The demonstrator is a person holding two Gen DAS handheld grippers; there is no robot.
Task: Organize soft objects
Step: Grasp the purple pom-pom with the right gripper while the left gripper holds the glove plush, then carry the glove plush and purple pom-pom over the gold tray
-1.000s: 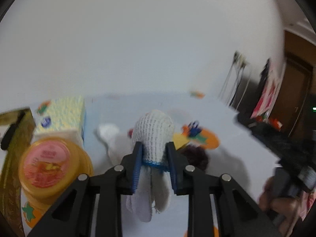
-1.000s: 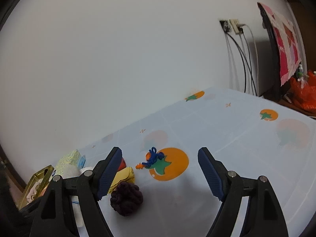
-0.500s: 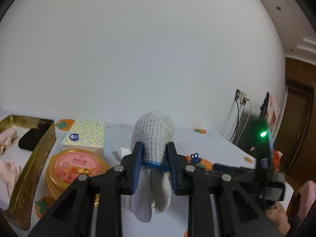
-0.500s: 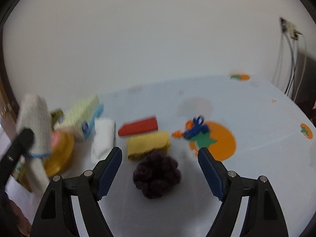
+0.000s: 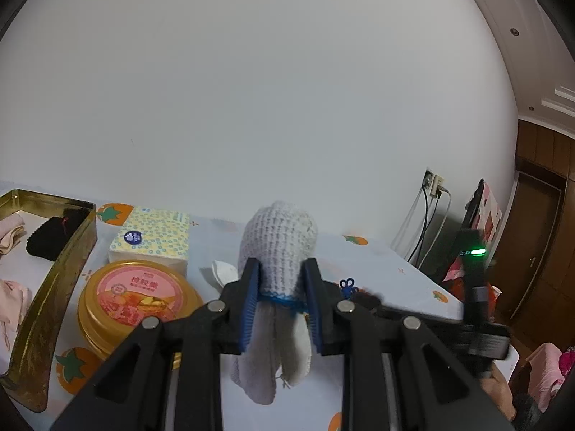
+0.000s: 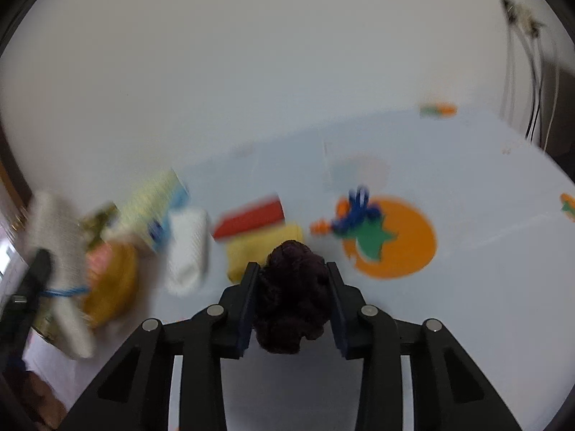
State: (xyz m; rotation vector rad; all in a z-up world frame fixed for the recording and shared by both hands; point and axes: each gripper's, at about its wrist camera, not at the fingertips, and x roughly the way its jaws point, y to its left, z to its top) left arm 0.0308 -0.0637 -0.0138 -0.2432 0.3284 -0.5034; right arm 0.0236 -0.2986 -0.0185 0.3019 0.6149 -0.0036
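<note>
My left gripper [image 5: 280, 298] is shut on a white knitted glove [image 5: 278, 237] with a blue hem, held above the table; the glove's fingers hang down between the jaws. In the right wrist view that glove [image 6: 54, 222] shows blurred at the far left. My right gripper [image 6: 291, 276] has its jaws closing around a dark purple fluffy ball [image 6: 291, 309] on the pale blue tablecloth [image 6: 467, 287], and both pads press its sides. A gold tin tray [image 5: 54, 276] at the left holds pink cloths [image 5: 10, 298] and a black cloth [image 5: 50, 237].
A round golden tin [image 5: 136, 301] and a tissue pack [image 5: 154, 237] sit beside the tray. Behind the ball lie a yellow cloth [image 6: 251, 251], a red item [image 6: 251, 217], a white rolled cloth [image 6: 188, 248] and a blue yarn piece [image 6: 355, 212]. Cables hang down the wall at the right.
My right gripper swung left and down over the purple ball, and its wide jaws came in around it. The left gripper turned towards the tray, still gripping the glove.
</note>
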